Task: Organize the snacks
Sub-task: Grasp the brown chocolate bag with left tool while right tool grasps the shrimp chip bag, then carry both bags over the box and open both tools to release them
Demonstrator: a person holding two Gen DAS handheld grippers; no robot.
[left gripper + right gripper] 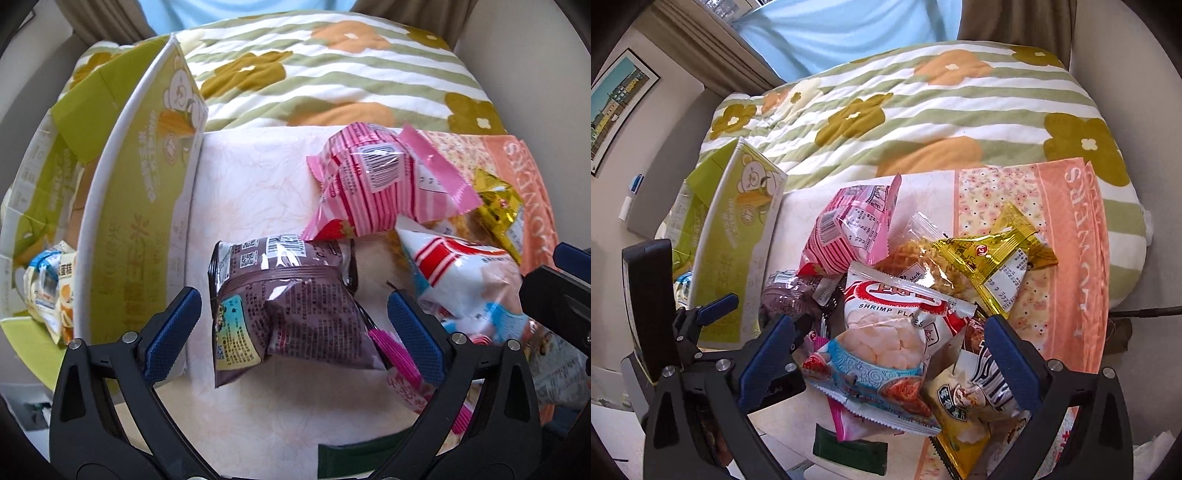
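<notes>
Our left gripper point(293, 328) has its jaws apart around the brown snack bag point(284, 306), not clamped, bag lying on the white cloth point(251, 184). Our right gripper point(886, 358) is spread too, straddling the shrimp flakes bag point(886, 339) on top of the snack pile. Just beyond we see the pink striped bag point(849, 229), the clear noodle pack point(923, 258) and the gold packet point(993, 258) on the peach towel point(1067, 236). The green carton point(147, 206) stands left of the pile, one small snack pack point(48, 284) inside it. Flowered quilt point(923, 110) on the bed behind.
</notes>
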